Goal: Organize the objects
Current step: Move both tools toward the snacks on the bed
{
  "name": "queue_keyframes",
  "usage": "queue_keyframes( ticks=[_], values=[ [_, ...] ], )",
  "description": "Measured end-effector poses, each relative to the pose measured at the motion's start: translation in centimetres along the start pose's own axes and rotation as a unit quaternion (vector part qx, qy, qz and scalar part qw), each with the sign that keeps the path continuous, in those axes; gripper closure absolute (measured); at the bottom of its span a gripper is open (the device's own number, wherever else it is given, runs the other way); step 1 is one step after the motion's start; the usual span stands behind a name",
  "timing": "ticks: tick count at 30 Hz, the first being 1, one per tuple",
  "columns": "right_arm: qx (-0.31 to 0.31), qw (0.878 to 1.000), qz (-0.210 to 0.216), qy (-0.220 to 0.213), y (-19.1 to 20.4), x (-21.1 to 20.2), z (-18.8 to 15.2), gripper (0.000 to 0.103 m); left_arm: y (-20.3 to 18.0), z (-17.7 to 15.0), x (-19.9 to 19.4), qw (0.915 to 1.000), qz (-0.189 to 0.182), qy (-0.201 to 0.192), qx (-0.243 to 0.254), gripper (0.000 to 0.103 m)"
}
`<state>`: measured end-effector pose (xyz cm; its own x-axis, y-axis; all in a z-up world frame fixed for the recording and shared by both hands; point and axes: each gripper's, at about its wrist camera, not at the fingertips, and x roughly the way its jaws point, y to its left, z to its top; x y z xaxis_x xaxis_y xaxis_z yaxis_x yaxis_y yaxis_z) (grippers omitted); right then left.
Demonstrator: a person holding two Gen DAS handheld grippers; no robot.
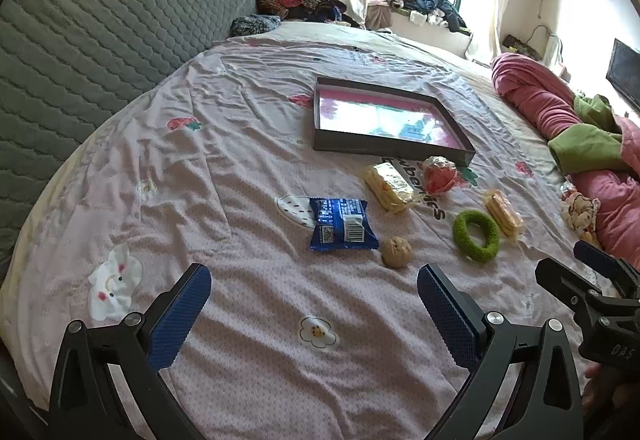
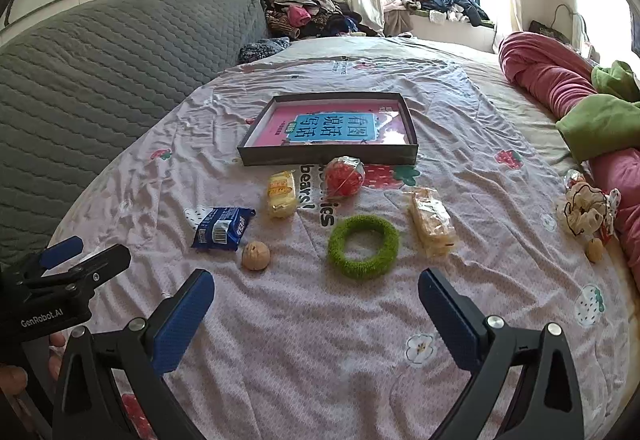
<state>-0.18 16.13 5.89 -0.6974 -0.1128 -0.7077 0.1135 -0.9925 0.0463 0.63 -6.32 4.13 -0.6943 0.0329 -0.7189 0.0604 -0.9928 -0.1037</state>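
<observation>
On the pink bedsheet lies a dark shallow box with a pink and blue print inside. In front of it are a yellow cracker pack, a red item in clear wrap, a blue snack packet, a walnut, a green fuzzy ring and a biscuit pack. My left gripper hovers open short of the packet and walnut. My right gripper hovers open just short of the ring. Neither holds anything.
A grey quilted headboard rises on the left. A rolled pink and green blanket borders the right side, with a patterned scrunchie and a second walnut beside it. Piled clothes sit at the far end by the window.
</observation>
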Motion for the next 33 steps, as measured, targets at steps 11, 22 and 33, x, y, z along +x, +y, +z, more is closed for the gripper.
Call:
queue_keyframes(
  ticks=[11,22,33],
  values=[
    [-0.005,1.0,-0.009,0.016,-0.3,2.2,0.4,0.0,-0.7,1.0,2.2,0.9999,0.003,0.014,-0.003,0.0],
    [0.012,0.999,-0.009,0.031,-1.8,4.7,0.6,0.0,-1.9,1.0,4.5,0.9995,0.013,0.009,0.026,0.0],
    [0.013,0.999,-0.009,0.048,-2.3,6.9,0.7,0.0,-2.4,1.5,7.3,0.9989,0.021,0.017,0.04,0.0]
  ],
)
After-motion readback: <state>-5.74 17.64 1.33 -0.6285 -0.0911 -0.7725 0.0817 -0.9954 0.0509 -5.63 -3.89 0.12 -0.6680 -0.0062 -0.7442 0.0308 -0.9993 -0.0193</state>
